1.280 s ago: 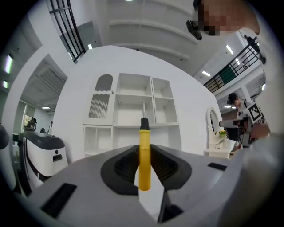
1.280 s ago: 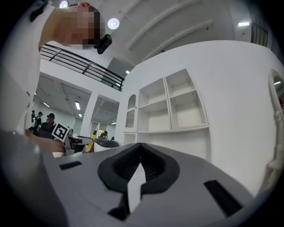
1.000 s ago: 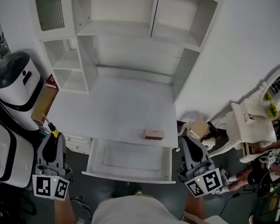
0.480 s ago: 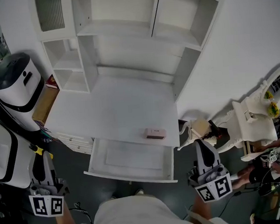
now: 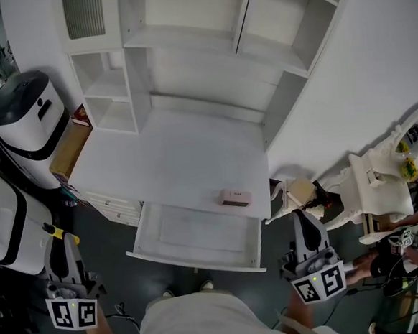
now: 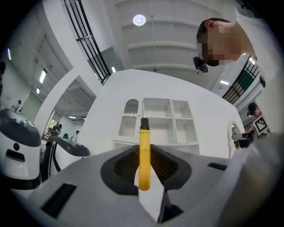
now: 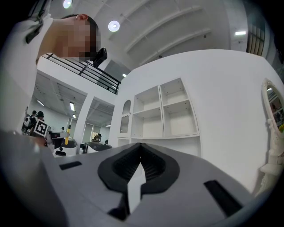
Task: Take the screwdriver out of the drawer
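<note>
Left tongs (image 6: pixel 144 174) clamped on the yellow screwdriver (image 6: pixel 144 155), held left of the bench (image 5: pixel 173 165), well clear of the open drawer (image 5: pixel 200 232). Right tongs (image 7: pixel 140 167) shut, nothing in them. Risk: narrow pinch on a smooth handle; a knock against the nearby white machine (image 5: pixel 4 222) could twist it loose onto the floor.

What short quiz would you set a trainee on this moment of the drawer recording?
1. True or false: the drawer under the desk stands open.
2. Where does the pink box lie?
3. What do the left gripper's fingers hold? A. the pink box B. a yellow screwdriver C. nothing

Key: 1 true. 2 on the desk top, near its front edge, just above the drawer. 3 B.
</note>
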Motion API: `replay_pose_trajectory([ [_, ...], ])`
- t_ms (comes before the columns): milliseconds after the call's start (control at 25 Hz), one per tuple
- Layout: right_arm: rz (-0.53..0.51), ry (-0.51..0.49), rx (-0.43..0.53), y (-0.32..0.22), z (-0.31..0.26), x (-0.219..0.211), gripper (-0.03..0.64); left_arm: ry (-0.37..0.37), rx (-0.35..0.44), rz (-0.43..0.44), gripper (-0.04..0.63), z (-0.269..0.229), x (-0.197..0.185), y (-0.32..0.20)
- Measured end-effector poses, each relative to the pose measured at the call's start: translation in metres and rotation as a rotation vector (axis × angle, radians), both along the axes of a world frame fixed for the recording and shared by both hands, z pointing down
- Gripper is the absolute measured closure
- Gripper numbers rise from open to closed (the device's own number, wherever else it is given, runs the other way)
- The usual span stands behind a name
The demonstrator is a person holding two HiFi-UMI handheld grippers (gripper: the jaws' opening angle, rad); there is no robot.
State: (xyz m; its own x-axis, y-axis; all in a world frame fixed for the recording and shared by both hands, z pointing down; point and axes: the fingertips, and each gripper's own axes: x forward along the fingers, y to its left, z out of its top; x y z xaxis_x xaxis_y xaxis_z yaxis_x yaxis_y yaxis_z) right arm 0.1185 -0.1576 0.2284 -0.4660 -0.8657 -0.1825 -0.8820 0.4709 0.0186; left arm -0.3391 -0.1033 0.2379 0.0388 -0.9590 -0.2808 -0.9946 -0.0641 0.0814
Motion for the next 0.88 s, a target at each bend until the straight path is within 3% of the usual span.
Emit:
replay_pose_trajectory([
  [440,-0.035,-0.008,-0.017,0.001,0.008,-0.017,0.607,-0.006,-0.011,0.019,0.512,0.001,0.003,-0.005],
  [880,-0.001,0.008,-0.021,0.008,0.012,-0.018,0.607,-0.009,-0.007,0.062,0.512,0.001,0.010,-0.015],
])
